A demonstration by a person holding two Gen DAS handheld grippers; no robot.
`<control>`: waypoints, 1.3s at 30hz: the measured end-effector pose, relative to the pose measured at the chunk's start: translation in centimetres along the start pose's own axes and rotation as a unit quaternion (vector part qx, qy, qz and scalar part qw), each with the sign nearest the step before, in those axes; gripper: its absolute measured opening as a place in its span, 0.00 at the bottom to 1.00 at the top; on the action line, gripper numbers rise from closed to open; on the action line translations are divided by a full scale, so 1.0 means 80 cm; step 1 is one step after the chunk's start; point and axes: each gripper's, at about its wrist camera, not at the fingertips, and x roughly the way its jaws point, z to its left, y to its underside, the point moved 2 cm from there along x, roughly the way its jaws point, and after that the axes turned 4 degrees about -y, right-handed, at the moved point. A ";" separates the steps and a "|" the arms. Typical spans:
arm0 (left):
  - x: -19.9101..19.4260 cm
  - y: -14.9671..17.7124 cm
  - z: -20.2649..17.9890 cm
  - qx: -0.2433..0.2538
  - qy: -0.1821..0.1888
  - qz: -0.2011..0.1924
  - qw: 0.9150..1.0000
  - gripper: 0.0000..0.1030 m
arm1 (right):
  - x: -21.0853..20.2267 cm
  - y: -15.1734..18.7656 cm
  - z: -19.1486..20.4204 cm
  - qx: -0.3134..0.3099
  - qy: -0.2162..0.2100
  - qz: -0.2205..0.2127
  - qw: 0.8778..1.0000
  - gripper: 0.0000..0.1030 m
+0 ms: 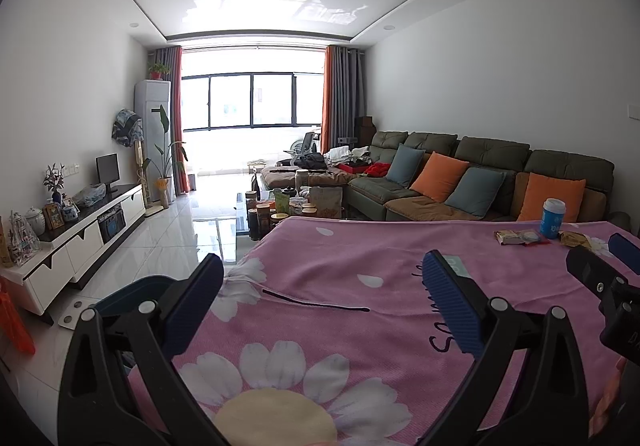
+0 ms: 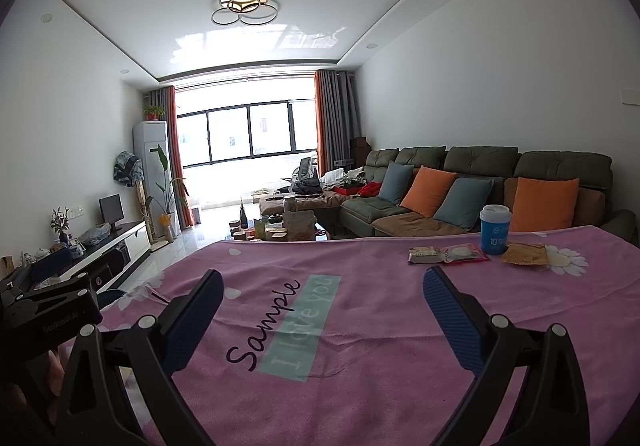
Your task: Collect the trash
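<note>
A pink flowered cloth (image 2: 360, 326) covers the table, and both grippers hang above its near part, the left gripper (image 1: 322, 286) and the right gripper (image 2: 322, 304) each with fingers spread wide and holding nothing. Toward the far right edge, a blue cup with a white lid (image 2: 495, 229) stands upright. The trash lies around its base: a brownish snack wrapper (image 2: 426, 255) touching a red-edged packet (image 2: 466, 254) on its left, a crumpled golden wrapper (image 2: 525, 254) on its right.
</note>
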 end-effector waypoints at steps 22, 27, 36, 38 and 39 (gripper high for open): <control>-0.002 -0.004 -0.001 0.002 -0.002 -0.004 1.000 0.95 | -0.004 -0.002 -0.003 0.000 0.001 -0.002 1.000 0.94; -0.003 -0.006 0.001 0.000 -0.003 -0.004 1.000 0.95 | -0.002 -0.003 -0.004 0.000 0.001 -0.001 1.000 0.94; -0.002 -0.006 0.004 -0.001 -0.005 -0.006 1.000 0.95 | -0.004 -0.004 -0.005 -0.001 0.001 -0.001 1.000 0.94; -0.002 -0.006 0.005 -0.002 -0.005 -0.006 1.000 0.95 | -0.004 -0.004 -0.004 -0.001 0.001 -0.001 1.000 0.94; -0.002 -0.006 0.005 -0.001 -0.005 -0.006 1.000 0.95 | -0.003 -0.004 -0.004 0.000 0.000 -0.001 1.000 0.94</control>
